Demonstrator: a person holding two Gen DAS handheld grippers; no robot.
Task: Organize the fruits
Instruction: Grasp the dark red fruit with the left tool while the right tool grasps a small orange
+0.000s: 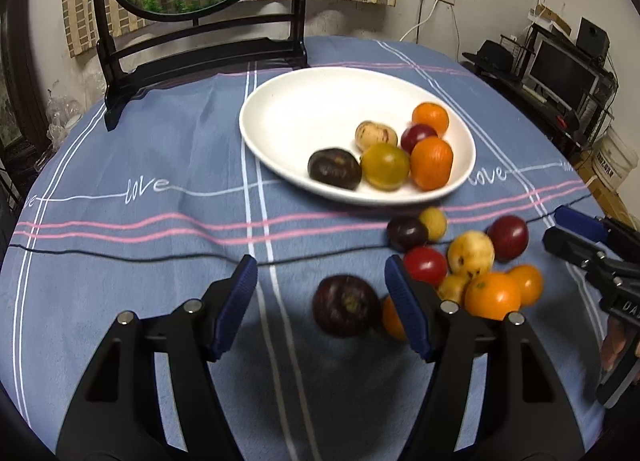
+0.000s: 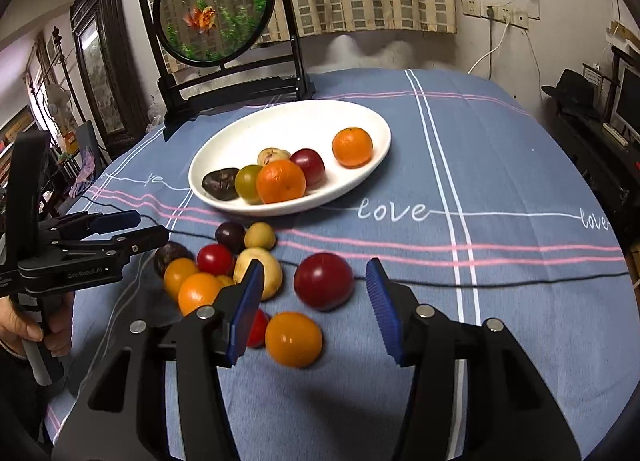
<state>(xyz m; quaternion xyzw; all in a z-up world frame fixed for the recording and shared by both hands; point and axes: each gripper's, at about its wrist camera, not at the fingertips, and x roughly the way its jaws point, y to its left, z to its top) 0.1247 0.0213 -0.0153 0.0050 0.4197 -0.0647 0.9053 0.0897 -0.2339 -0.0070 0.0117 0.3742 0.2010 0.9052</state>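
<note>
A white oval plate [image 1: 304,101] [image 2: 360,117] holds several fruits: two oranges, a dark purple fruit [image 1: 334,168], a green-yellow one and others. Loose fruits lie in a cluster on the blue tablecloth in front of it. My left gripper [image 1: 320,293] is open, with a dark purple fruit [image 1: 346,305] on the cloth between its fingers, not touched. My right gripper [image 2: 316,297] is open above a dark red fruit [image 2: 324,281] and an orange [image 2: 293,339]. Each gripper also shows in the other's view, the right [image 1: 568,233] and the left [image 2: 148,227].
A black-framed round goldfish screen [image 2: 212,5] stands at the table's back left. A thin black cord [image 1: 120,255] runs across the cloth. Shelves with a monitor [image 1: 560,73] stand beyond the table's right edge.
</note>
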